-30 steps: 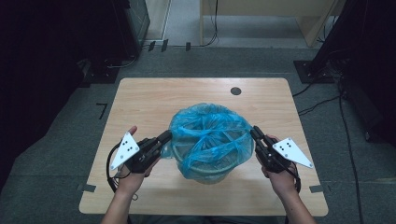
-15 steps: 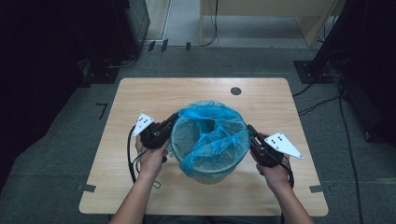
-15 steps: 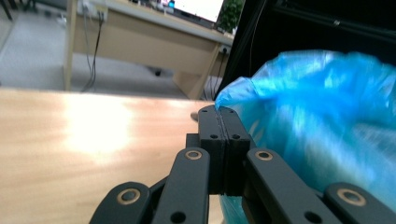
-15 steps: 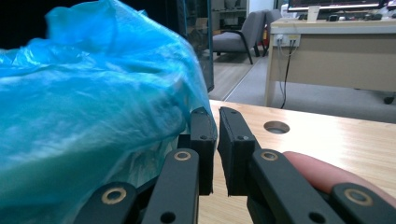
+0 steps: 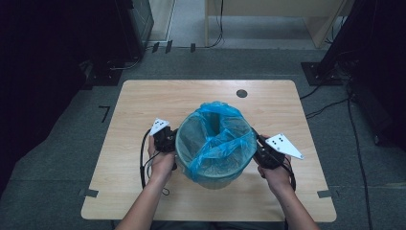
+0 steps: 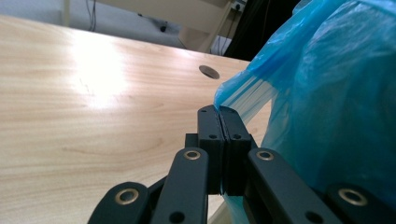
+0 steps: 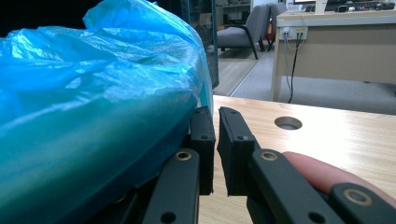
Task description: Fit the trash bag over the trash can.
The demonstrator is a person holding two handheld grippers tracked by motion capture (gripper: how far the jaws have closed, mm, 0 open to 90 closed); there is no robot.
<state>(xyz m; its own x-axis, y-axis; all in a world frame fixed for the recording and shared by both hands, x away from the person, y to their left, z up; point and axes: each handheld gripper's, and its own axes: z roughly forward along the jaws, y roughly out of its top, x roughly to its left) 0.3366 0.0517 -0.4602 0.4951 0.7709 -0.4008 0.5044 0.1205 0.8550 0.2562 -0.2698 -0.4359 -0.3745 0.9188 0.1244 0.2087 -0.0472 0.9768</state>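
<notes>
The left gripper (image 6: 218, 122) has its jaws pressed flat together on a pleated fold of the blue bag (image 6: 327, 93), the thin plastic fanning up out of the seam between them. The right gripper (image 7: 215, 122) shows its jaws drawn almost together with a thin slit between the tips; whether any of the bag lies in that slit cannot be told, though its left jaw rests against the plastic stretched over the bin's rim. A fingertip of the person's hand lies along that gripper's right arm.

From the high view the left gripper (image 5: 168, 139) sits against the left side of the bin (image 5: 215, 173) and the right gripper (image 5: 261, 152) against its right side, each held by a hand. The blue bag (image 5: 225, 139) lines the bin and drapes over its rim, bunched higher at the far edge. The bin stands upright on the bench (image 5: 143, 103), and a round hole (image 5: 242, 93) lies in the bench beyond it
</notes>
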